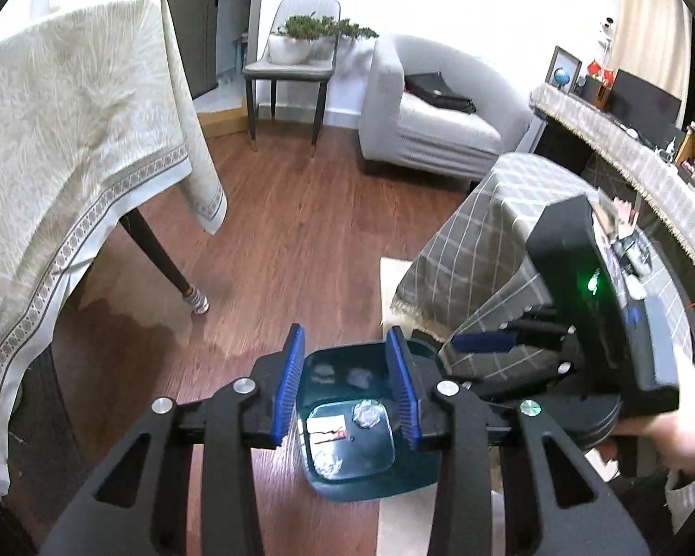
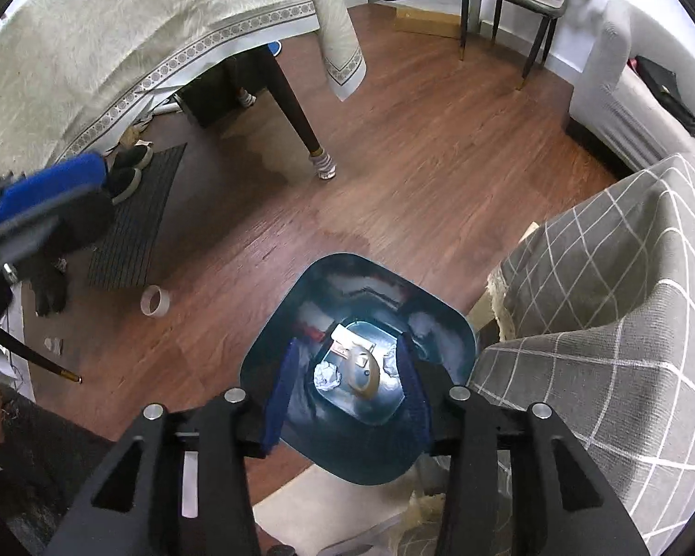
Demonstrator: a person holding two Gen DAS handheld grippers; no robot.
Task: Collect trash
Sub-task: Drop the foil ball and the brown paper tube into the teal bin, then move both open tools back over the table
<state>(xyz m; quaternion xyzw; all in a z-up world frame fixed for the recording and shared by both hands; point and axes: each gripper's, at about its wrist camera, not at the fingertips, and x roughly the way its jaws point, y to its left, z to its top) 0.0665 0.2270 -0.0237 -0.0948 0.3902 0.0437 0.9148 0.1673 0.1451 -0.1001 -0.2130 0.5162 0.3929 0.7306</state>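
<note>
I've got both grippers over the dark teal plastic trash bin [image 2: 296, 398], which sits on the reddish-brown wood floor [image 1: 301, 241] just beside the low table w/ the grey checked cloth [image 2: 625, 287].

Right gripper [image 2: 347, 398]: jaws spread wide, nothing between the blue pads [image 2: 280, 398], hanging right above the bin mouth. Looking straight down I see, at the bottom, a crumpled silvery foil ball [image 2: 326, 376], a small white-and-red paper wrapper [image 2: 345, 342] and a brownish curved scrap [image 2: 366, 382] I can't identify.

Left gripper [image 1: 347, 384]: also wide open, empty, pads [image 1: 289, 384] framing the bin [image 1: 412, 472] from a bit higher. From this side the foil ball [image 1: 368, 413] lies right of the flat wrapper [image 1: 326, 431], plus another clear crinkly bit [image 1: 326, 463] nearer me.

Still out on the floor, left of the bin and well apart from it: a roll of clear tape [image 2: 155, 301] and a small pale crumpled scrap [image 2: 53, 345], near the dark ribbed door mat [image 2: 136, 222]. The dining table w/ the cream patterned cloth [image 1: 69, 139] stands behind.
</note>
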